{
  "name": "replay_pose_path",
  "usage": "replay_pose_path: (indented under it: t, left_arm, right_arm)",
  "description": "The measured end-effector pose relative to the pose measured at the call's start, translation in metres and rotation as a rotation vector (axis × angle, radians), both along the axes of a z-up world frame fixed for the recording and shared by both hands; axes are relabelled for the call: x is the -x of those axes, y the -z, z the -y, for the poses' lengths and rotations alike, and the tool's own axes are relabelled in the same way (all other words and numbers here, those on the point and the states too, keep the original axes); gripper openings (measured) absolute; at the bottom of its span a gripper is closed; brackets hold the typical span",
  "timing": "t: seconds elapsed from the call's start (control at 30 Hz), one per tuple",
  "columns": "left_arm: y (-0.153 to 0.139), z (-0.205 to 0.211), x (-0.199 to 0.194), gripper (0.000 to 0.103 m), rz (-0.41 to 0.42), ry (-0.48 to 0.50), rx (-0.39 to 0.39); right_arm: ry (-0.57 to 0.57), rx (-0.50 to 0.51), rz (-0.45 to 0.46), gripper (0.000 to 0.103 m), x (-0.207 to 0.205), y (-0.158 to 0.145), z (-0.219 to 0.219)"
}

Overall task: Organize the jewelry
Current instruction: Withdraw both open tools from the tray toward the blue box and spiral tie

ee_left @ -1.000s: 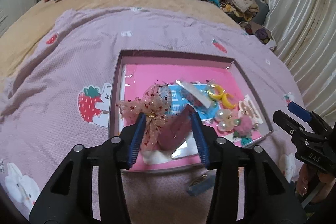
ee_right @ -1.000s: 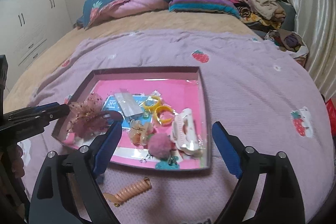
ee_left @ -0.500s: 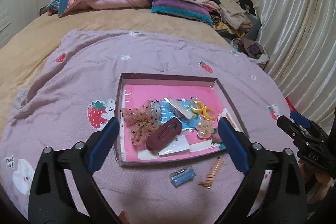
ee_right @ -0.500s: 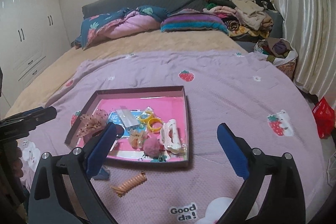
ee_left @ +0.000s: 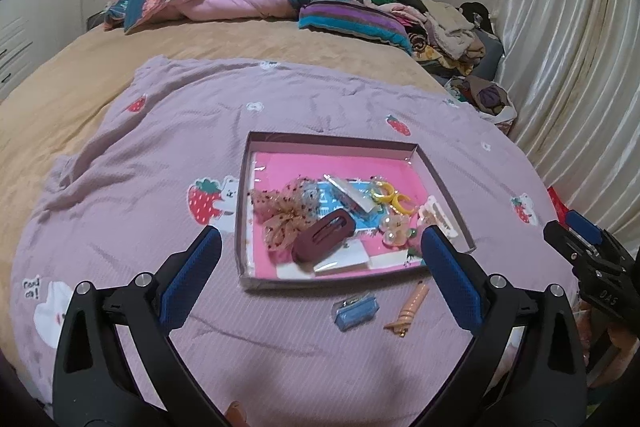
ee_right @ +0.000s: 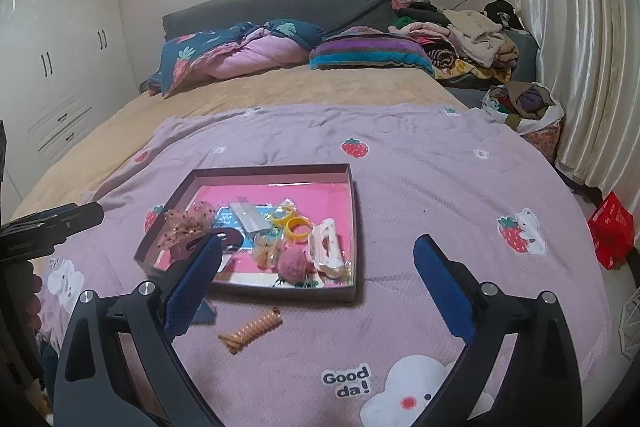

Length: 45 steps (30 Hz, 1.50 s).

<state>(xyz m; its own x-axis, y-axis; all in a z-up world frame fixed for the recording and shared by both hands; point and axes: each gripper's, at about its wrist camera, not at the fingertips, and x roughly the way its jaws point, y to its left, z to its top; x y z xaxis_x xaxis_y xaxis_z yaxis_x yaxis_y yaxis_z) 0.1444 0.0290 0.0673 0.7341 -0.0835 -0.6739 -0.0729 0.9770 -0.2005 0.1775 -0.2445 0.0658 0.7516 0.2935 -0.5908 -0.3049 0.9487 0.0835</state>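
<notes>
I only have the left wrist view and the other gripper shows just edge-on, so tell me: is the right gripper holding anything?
Observer: No. The right gripper has its jaws wide open with nothing between them.
Operator: What's in the near right corner of the tray? It's blocked for me.
Observer: A pink pompom lies inside the tray, right beside the white claw clip.
Operator: What's on the blanket closest to the right gripper?
Observer: A printed cloud with the words "Good da!", nearer than the orange coil hair tie.
</notes>
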Motion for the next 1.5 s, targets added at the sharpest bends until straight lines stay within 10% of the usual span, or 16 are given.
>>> replay_pose_path:
  t: [1.1,1.5]
  left_arm:
    - [0.084,0.020,0.019,0.093,-0.161,0.046,-0.077]
    - [0.119,0.044,-0.016,0.074,-0.240,0.105,0.031]
  right_arm:
    - [-0.088,0.094,-0.157,0.089,0.013,0.097,-0.032]
    - [-0.057,0.102,-0.193,0.086,0.008,0.112,-0.026]
